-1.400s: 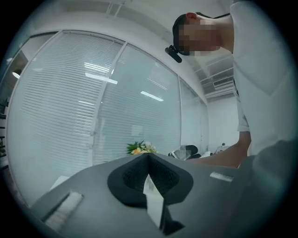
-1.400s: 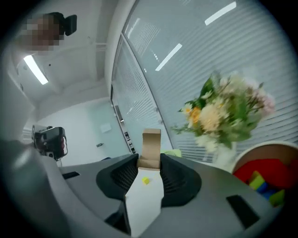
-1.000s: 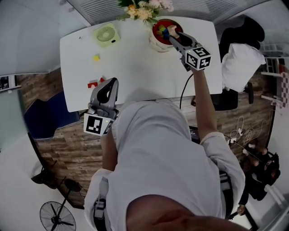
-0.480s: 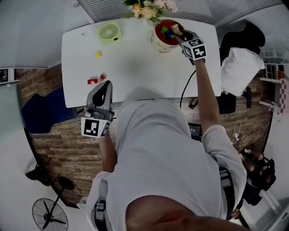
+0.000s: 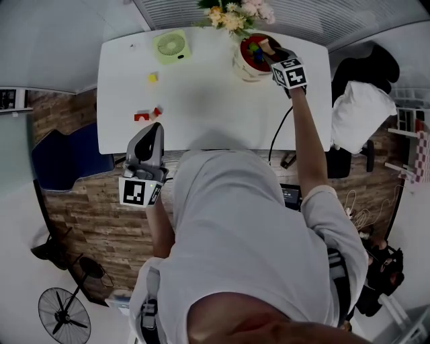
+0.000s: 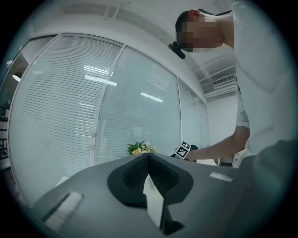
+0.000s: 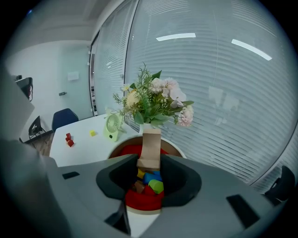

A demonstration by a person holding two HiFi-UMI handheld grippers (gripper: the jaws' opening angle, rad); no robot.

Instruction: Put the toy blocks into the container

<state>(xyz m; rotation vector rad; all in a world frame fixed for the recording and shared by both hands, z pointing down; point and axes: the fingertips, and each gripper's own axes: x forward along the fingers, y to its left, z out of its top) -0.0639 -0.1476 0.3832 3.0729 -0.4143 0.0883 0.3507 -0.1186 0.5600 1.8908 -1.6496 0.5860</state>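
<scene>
Right gripper (image 5: 265, 51) clamped on tan block (image 7: 150, 148), poised above red container (image 5: 242, 65) at far side of desk (image 5: 201, 101), beside flowers (image 5: 235, 13). Coloured blocks (image 7: 151, 182) lie inside container. Left gripper (image 5: 154, 127) clenched, empty, at near desk edge. Red blocks (image 5: 142, 115) and yellow block (image 5: 152, 78) lie on desk, well apart from container.

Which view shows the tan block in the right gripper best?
Right gripper view: the tan block stands upright between the jaws, dead centre, over the container. Head view shows it only as a small tan speck at the container's rim. Left gripper view shows just the right gripper's marker cube, not the block.
</scene>
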